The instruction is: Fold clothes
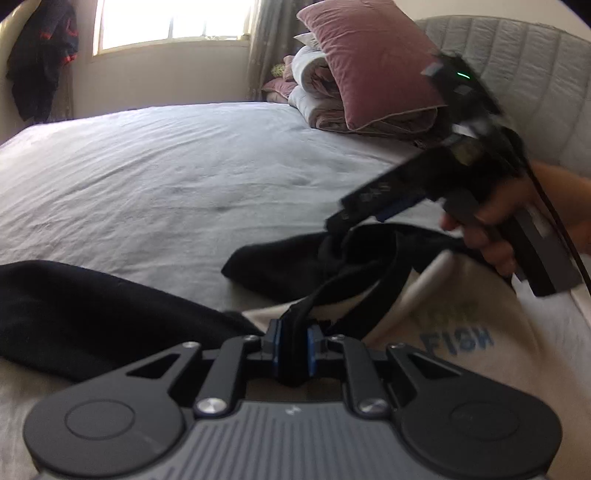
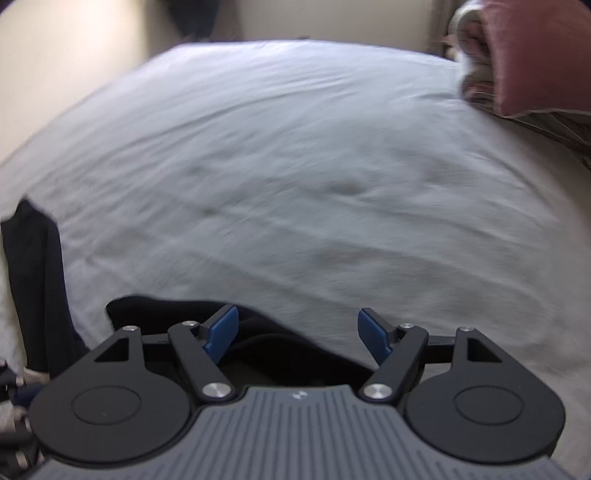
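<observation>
Left claw of mine is clenched on a dark strip of fabric, the black edge of the garment, and the blue pads press it from both sides. From there the strip rises tight toward my right claw, which in the left wrist view hangs above the bunched black part of the same garment; whether it touches the cloth there I cannot tell because of blur. My right hand holds its handle. In the right wrist view the right claw stands released, the two blue pads wide apart, and black cloth lies under and between them without being pinched. The garment is cream with black sleeves and the blue word FISH printed on it, and it lies on the near part of the bed, on the grey sheet. One black sleeve is spread to the left. At the far corner, by the padded headboard, a pink pillow leans on folded bedding. Dark clothing hangs beside the window.
</observation>
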Available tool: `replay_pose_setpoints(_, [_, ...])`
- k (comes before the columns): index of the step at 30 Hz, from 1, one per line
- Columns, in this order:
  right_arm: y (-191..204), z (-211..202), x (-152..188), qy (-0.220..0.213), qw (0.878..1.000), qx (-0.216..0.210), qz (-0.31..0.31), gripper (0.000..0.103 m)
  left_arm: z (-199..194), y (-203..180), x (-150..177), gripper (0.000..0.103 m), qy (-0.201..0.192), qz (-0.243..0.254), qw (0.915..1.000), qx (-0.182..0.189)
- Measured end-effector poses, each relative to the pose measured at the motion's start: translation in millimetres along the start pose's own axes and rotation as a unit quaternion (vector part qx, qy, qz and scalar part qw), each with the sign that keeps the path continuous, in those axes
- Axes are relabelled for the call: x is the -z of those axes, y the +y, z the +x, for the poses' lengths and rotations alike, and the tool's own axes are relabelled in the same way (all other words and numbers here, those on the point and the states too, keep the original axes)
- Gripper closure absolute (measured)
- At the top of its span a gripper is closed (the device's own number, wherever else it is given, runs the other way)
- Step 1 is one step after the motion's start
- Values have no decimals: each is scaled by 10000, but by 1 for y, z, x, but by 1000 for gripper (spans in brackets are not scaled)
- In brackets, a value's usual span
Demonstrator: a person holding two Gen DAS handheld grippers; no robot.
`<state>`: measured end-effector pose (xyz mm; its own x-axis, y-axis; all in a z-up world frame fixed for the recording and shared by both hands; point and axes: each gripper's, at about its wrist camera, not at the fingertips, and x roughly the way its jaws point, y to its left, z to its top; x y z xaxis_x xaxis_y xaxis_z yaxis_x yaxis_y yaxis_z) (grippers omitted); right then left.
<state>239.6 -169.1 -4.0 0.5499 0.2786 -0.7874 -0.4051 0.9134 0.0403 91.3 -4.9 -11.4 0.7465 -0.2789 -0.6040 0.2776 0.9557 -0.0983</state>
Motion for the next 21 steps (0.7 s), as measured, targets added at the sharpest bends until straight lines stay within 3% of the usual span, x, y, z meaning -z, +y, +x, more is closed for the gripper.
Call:
replay_pose_setpoints(4, [25,23,6,355,9986,158,-360,28,8,-2,12,89,-54,113,9999,-86])
replay_pose_setpoints(6, [28,23,10,225,9992,174,-268,41,11,-2,12,89,-88,121,9998,-105])
replay_pose_setpoints(8, [31,20,12,95,9996,213,-167,66,13,-2,11,89,-118,90,9998,-102])
replay_pose_setpoints(10, [32,13,12,-26,9994,345,-46,81,14,0,11,89,-128,38,9999,-83])
replay_pose_setpoints(14, [23,-20,10,-456,9930,1058,257,83,14,0,10,89,-131,-24,9999,-70])
replay_pose_setpoints(21, [-21,-120,18,-1288,9666,2114,665,83,12,6,4,89,-148,-267,9995,-10])
